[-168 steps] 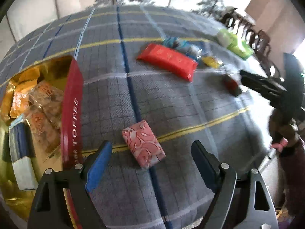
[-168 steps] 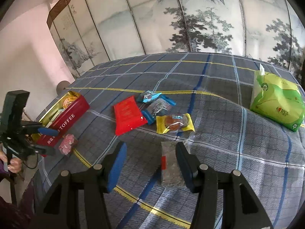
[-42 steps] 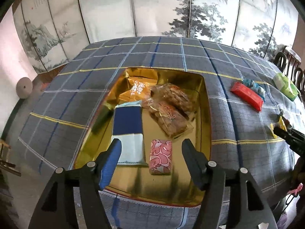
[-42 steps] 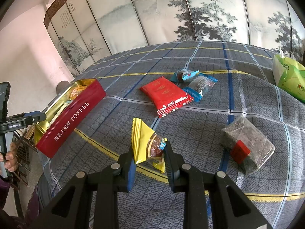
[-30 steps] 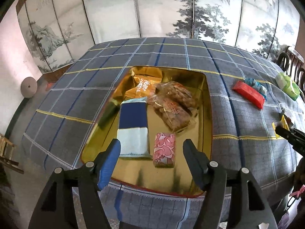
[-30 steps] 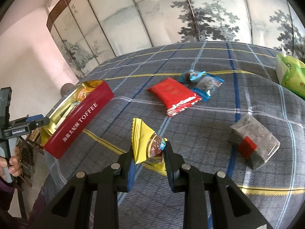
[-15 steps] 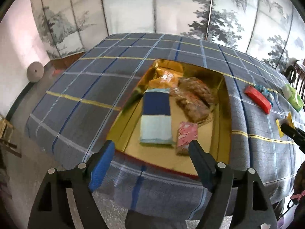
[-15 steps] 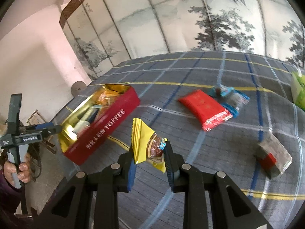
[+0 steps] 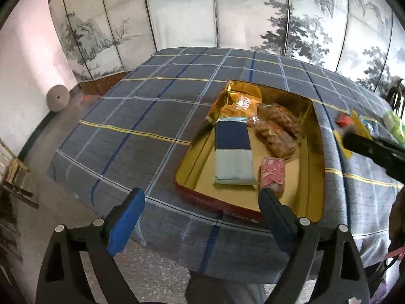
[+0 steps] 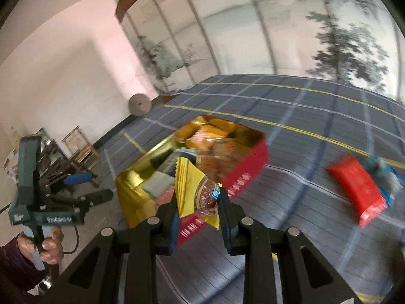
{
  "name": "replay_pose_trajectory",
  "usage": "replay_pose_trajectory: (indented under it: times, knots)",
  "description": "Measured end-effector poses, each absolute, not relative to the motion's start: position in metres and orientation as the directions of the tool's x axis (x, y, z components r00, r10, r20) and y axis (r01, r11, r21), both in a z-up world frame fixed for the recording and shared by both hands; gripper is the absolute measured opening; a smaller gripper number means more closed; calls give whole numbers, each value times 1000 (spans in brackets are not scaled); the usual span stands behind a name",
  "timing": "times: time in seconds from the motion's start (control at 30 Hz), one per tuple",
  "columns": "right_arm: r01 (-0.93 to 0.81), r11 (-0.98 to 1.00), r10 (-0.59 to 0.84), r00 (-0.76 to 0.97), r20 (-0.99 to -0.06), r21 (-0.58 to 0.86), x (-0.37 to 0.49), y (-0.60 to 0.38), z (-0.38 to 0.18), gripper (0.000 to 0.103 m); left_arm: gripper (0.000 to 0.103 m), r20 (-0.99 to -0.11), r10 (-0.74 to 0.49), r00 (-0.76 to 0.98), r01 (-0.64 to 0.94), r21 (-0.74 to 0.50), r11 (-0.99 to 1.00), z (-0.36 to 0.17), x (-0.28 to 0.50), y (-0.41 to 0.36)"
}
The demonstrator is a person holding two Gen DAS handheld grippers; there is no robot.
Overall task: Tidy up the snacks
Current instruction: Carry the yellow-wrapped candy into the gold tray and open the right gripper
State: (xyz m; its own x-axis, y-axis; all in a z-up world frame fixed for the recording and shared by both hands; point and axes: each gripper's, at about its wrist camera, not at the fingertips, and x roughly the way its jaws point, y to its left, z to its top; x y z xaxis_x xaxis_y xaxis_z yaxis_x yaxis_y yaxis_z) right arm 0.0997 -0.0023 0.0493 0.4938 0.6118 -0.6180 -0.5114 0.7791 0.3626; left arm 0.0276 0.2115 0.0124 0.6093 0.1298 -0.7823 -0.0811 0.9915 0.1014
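Observation:
A red toffee tin (image 9: pixel 312 157) with a gold inside lies on the plaid tablecloth. It holds a pink patterned packet (image 9: pixel 272 173), a blue-and-white packet (image 9: pixel 233 152), an orange packet and clear bags of brown snacks. My left gripper (image 9: pixel 200 209) hovers off the table's near edge, its jaws opening, with nothing between them. My right gripper (image 10: pixel 200 212) is shut on a yellow snack packet (image 10: pixel 195 190), held in the air just before the tin (image 10: pixel 243 174). In the left wrist view, the right gripper's black fingers (image 9: pixel 369 147) enter from the right beside the tin.
A red packet (image 10: pixel 358 188) and a blue-wrapped snack (image 10: pixel 387 174) lie on the cloth to the right of the tin. A green bag (image 9: pixel 393 124) sits at the far right. A hand (image 10: pixel 48 245) holds the left gripper at the table's left side. Painted screens stand behind the table.
My left gripper backed away from the tin past the table's edge and its jaws widened, leaving the pink packet inside. My right gripper carried the yellow packet leftward up to the tin.

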Motion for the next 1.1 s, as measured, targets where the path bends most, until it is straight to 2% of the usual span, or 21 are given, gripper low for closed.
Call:
replay_pose_trajectory:
  times: [0.4, 1.1]
  knots:
    - [-518, 748, 641, 399, -656, 415, 147, 59, 33, 27, 94, -780, 172, 602, -93, 145, 985, 5, 27, 223]
    - [-486, 766, 615, 364, -699, 421, 169, 87, 16, 28, 94, -807, 164, 567, -104, 127, 986, -9, 27, 241]
